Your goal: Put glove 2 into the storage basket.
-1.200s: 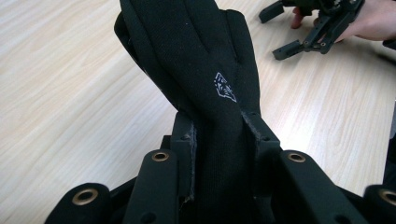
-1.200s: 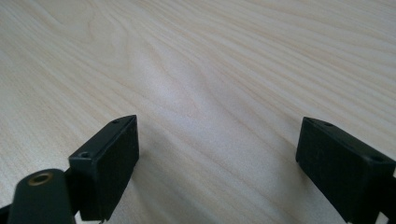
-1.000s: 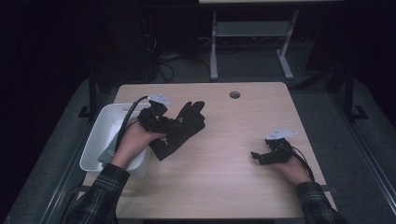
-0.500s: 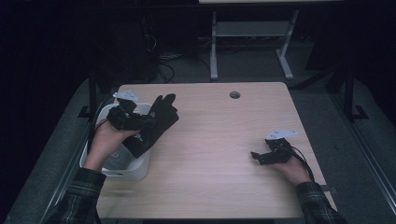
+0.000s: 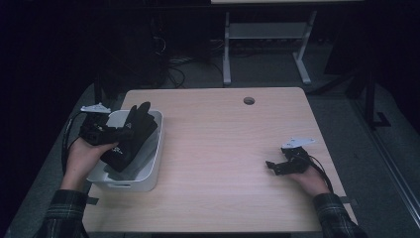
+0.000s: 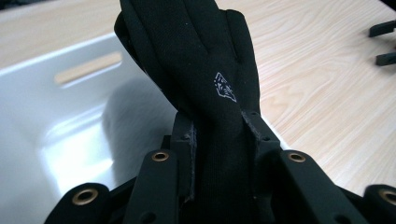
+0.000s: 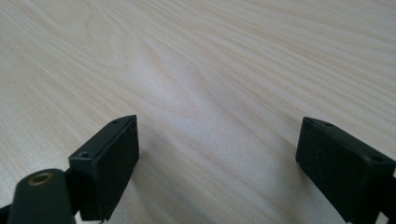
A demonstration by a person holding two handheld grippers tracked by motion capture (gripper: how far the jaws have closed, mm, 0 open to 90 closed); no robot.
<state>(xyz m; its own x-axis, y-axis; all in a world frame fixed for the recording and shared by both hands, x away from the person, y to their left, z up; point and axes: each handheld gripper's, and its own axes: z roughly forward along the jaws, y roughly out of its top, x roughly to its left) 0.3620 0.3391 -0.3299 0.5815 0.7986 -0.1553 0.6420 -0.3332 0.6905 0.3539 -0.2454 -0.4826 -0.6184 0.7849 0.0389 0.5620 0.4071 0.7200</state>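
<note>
Left gripper view puts the nearest thing first: the left gripper (image 6: 219,154) has its two black jaws pinching the cuff of a black glove (image 6: 196,56), whose fingers stand up past them, a small white logo on its back. Just behind and below lies the white bin (image 6: 60,130), its smooth inner wall and handle slot in sight, and beyond that the pale wood of the table (image 6: 327,93).

From the high view, the same glove (image 5: 130,139) hangs over the bin (image 5: 148,168) at the table's left edge, its lower end already down inside the walls while the fingers rise above the rim. The carry looks done, then; what seems left is to lower a touch, let go, and pull the hand clear.

Farther across, near the right edge, the right gripper (image 5: 271,165) rests on the table (image 5: 223,148), well apart from the bin. Its own view shows its jaws spread wide with nothing between them, only bare wood grain under and ahead. It appears to have no part in this step.
</note>
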